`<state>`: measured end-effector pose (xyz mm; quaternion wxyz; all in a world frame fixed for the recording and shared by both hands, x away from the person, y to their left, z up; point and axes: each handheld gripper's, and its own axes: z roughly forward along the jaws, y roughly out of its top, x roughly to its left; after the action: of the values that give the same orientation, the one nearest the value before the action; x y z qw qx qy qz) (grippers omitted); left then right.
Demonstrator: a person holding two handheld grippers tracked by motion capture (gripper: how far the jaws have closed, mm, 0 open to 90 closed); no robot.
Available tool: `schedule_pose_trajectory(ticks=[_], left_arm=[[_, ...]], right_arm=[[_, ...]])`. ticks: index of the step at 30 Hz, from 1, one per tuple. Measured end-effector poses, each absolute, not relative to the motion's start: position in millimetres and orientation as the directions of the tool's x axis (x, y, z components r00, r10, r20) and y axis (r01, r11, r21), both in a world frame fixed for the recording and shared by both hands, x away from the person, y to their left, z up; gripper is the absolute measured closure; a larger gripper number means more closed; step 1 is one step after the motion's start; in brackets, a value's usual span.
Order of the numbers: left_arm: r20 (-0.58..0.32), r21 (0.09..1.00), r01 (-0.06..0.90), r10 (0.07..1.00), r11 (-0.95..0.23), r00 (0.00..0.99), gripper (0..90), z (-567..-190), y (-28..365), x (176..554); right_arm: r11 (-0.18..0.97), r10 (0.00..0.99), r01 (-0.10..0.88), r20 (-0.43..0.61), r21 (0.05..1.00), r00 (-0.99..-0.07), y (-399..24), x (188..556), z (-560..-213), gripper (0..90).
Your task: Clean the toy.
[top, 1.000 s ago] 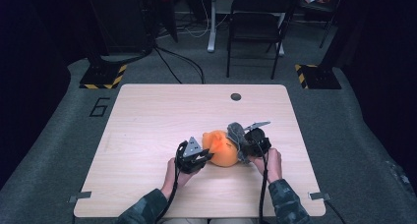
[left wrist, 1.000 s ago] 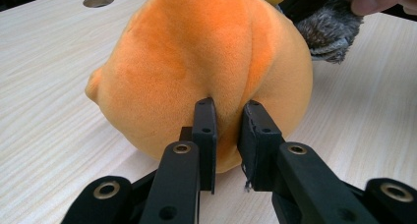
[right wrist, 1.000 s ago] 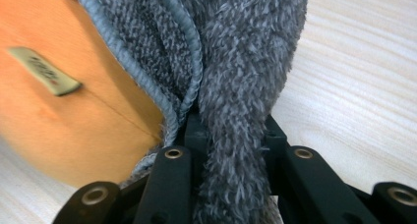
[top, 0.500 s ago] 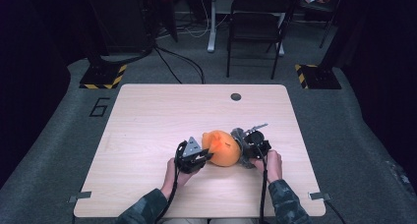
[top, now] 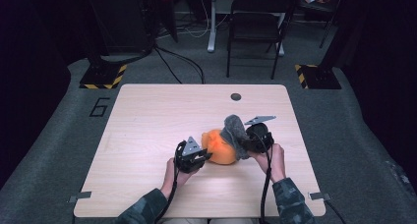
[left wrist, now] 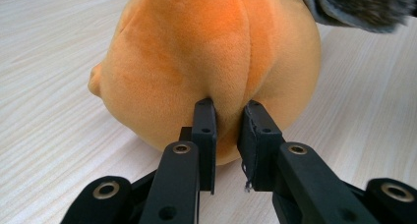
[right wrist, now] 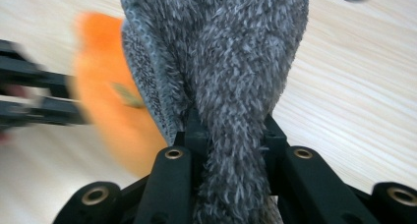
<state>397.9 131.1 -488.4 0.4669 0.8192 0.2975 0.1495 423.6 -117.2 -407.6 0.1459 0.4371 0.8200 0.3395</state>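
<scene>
An orange plush toy lies on the wooden table, near the front middle. A grey fuzzy cover hangs over its right side. My left gripper pinches a fold of the orange plush toy between its pads, from the left. From the right, my right gripper is shut on the grey fuzzy cover, a thick bunch of it squeezed between the jaws. The orange plush toy shows blurred behind the cover, with the left gripper's jaws at the left edge.
A small round hole sits in the table near its far edge. A black folding chair and cables stand on the grey floor beyond the table. Black stands with yellow-striped bases flank the far corners.
My right gripper has risen, lifting the grey cover up off the orange toy's right side. The left gripper has stayed put on the toy.
</scene>
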Motion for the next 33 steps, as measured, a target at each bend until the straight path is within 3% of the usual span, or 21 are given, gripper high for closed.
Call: schedule_pose_trajectory(ticks=[5, 11, 15, 17, 21, 23, 28, 33], left_arm=[[-0.024, 0.853, 0.344, 0.629, -0.393, 0.777, 75.3, -489.5, 131.4, 398.7], [0.02, 0.83, 0.342, 0.636, -0.441, 0.772, 47.4, -492.3, 124.6, 399.0], [0.052, 0.829, 0.323, 0.638, -0.457, 0.769, 41.7, -496.5, 118.3, 398.2], [0.058, 0.839, 0.315, 0.648, -0.444, 0.76, 48.7, -499.9, 117.0, 397.6], [0.065, 0.847, 0.305, 0.654, -0.435, 0.754, 71.9, -501.3, 117.3, 395.9], [0.058, 0.851, 0.305, 0.653, -0.428, 0.755, 77.1, -500.5, 118.5, 395.7], [-0.006, 0.86, 0.336, 0.65, -0.384, 0.76, 81.8, -493.3, 123.5, 397.4], [-0.131, 0.864, 0.404, 0.64, -0.301, 0.757, 82.5, -485.9, 129.4, 398.5]], right_arm=[[0.47, 0.801, 0.603, -0.024, 0.644, -0.598, -98.0, 423.9, -424.9, 73.6], [0.424, 0.822, 0.626, 0.012, 0.654, -0.569, -106.8, 430.2, -433.8, 73.7], [0.404, 0.827, 0.63, 0.03, 0.663, -0.562, -109.8, 432.7, -438.4, 73.8], [0.408, 0.824, 0.627, 0.029, 0.663, -0.566, -110.6, 432.9, -439.5, 73.7], [0.408, 0.823, 0.622, 0.025, 0.668, -0.567, -110.3, 432.6, -439.1, 73.7], [0.402, 0.827, 0.626, 0.029, 0.668, -0.562, -110.2, 431.9, -437.7, 73.7], [0.38, 0.834, 0.623, 0.038, 0.684, -0.551, -114.6, 429.7, -423.8, 73.7], [0.351, 0.817, 0.578, 0.061, 0.737, -0.574, -116.3, 420.2, -399.7, 73.7]])
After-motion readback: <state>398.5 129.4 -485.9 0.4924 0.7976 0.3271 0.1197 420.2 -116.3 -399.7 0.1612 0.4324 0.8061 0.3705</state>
